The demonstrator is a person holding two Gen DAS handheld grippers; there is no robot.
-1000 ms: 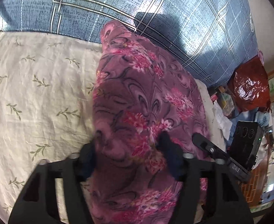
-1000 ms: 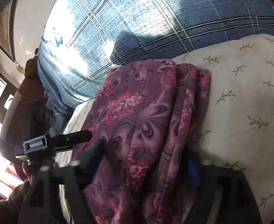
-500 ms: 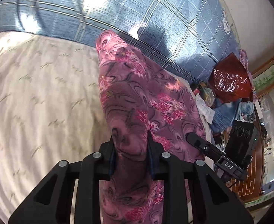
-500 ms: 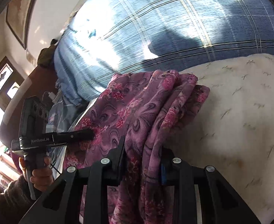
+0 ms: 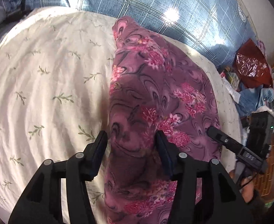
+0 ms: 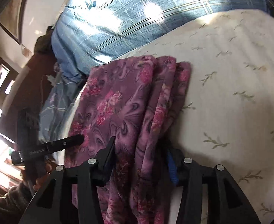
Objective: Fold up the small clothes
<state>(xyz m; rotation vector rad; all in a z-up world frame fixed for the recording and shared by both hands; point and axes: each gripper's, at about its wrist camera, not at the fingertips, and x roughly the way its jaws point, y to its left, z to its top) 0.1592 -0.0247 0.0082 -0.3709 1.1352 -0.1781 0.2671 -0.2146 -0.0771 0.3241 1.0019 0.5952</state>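
A blue plaid quilt (image 5: 174, 5) is lying bunched across the far side of the bed, catching patches of sunlight. In front of it, a cream bedsheet (image 5: 43, 85) printed with small green sprigs is covering the bed and carrying the work. The purple floral garment (image 5: 155, 100) is lying on that sheet in a long folded strip, its far end reaching up to the quilt's edge and its near end running under both grippers (in the right wrist view the layered fold edges are showing along its right side).

The left gripper (image 5: 131, 140) is hovering over the near part of the garment with its jaws standing apart, one finger on each side of the cloth and neither one pinching it. The right gripper (image 6: 139, 149) is sitting likewise, its jaws spread wide and straddling the folded layers. Each gripper's tip is showing in the other's view, resting at the garment's edge.

Beyond the bed's right edge a red plastic bag (image 5: 252, 65) is lying among clutter.
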